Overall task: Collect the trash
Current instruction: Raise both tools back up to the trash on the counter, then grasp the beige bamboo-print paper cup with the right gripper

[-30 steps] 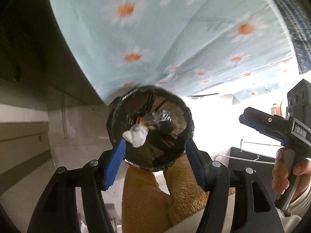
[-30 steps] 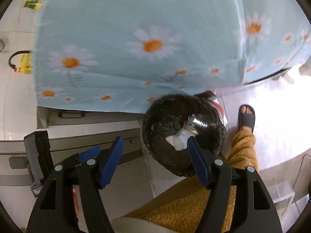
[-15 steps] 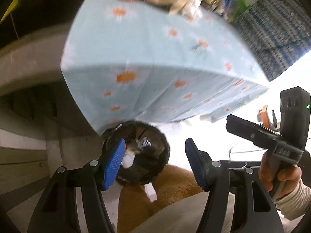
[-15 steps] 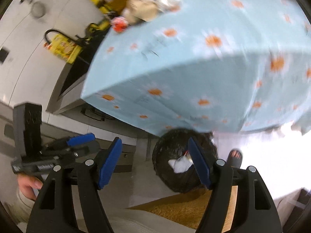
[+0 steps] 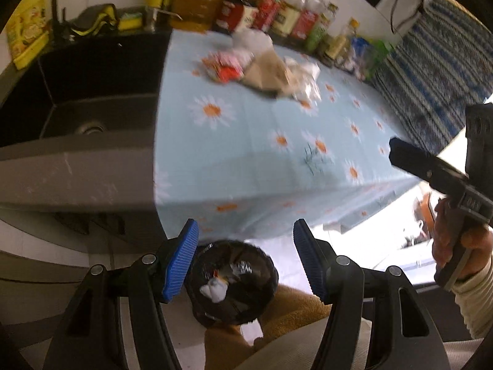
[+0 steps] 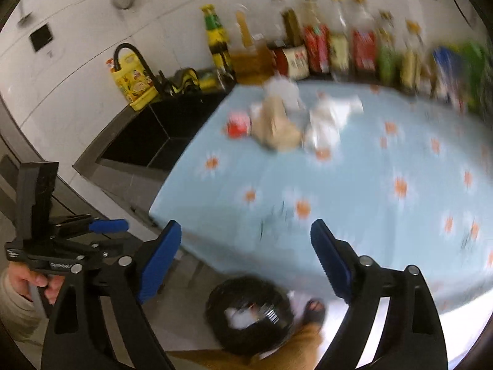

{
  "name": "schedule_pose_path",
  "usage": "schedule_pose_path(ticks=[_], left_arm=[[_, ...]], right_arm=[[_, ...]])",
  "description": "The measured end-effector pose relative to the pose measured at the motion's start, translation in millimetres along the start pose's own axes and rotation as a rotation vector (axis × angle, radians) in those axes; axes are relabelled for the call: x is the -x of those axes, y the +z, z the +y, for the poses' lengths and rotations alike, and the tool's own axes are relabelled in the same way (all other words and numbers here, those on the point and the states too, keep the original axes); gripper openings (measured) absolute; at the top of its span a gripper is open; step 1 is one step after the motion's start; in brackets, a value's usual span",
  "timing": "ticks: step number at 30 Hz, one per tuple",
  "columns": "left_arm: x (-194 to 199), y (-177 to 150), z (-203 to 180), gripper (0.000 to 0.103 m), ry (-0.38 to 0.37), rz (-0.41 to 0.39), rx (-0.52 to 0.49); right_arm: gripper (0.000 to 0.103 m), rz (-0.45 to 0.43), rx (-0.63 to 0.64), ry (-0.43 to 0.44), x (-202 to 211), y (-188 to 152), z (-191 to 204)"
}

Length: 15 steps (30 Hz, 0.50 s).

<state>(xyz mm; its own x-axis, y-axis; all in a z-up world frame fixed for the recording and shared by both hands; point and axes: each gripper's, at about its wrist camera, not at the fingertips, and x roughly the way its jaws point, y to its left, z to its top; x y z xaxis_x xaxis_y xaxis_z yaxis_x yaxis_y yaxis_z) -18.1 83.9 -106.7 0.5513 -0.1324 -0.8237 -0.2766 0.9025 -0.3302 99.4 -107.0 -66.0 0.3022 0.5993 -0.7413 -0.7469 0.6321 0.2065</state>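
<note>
From the left wrist view, my left hand-held gripper [image 5: 245,259] is spread wide with nothing between its blue pads [image 5: 180,262]. The trash [image 5: 262,67] sits as a loose heap at the far part of the surface [image 5: 262,154]: a red wrapper, a tan paper bag and crumpled white plastic, all blurred and touching one another. Below the near edge, on the floor, stands the bin [image 5: 231,283], lined in black, with a white wad and a foil scrap inside. The surface wears a pale blue cloth with daisies. A dark sink [image 5: 92,98] lies just to its left, and a row of bottles [image 5: 286,12] lines the back wall. My right hand-held gripper [image 5: 431,172] hangs off the right side, above the cloth's near corner; I cannot tell its state from here.

From the right wrist view, the right hand-held gripper [image 6: 246,259] is also released, pads [image 6: 160,259] far apart and bare. The trash [image 6: 286,123] shows as the same blurred heap near the bottles [image 6: 339,46]. The middle and near stretch of the cloth [image 6: 385,200] lies flat between me and the heap. The bin [image 6: 249,311] sits under the near edge, beside a sandalled foot [image 6: 314,310]. The left hand-held gripper [image 6: 101,228] is at the left, over the sink's [image 6: 154,132] rim.
</note>
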Motion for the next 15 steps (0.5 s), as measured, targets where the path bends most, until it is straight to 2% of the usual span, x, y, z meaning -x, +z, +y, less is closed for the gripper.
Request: schedule_pose_path(ticks=[6, 8, 15], left_arm=[[15.7, 22.3, 5.8, 0.062, 0.051, -0.084, 0.085], [17.1, 28.8, 4.9, 0.069, 0.058, -0.099, 0.104], [16.2, 43.3, 3.5, 0.070, 0.109, -0.134, 0.189]], right_arm=[[0.088, 0.008, 0.159, -0.001, -32.2, 62.8, -0.9], [0.088, 0.029, 0.209, 0.004, -48.8, 81.2, -3.4], [0.088, 0.127, 0.330, -0.022, -110.1, 106.8, -13.0]])
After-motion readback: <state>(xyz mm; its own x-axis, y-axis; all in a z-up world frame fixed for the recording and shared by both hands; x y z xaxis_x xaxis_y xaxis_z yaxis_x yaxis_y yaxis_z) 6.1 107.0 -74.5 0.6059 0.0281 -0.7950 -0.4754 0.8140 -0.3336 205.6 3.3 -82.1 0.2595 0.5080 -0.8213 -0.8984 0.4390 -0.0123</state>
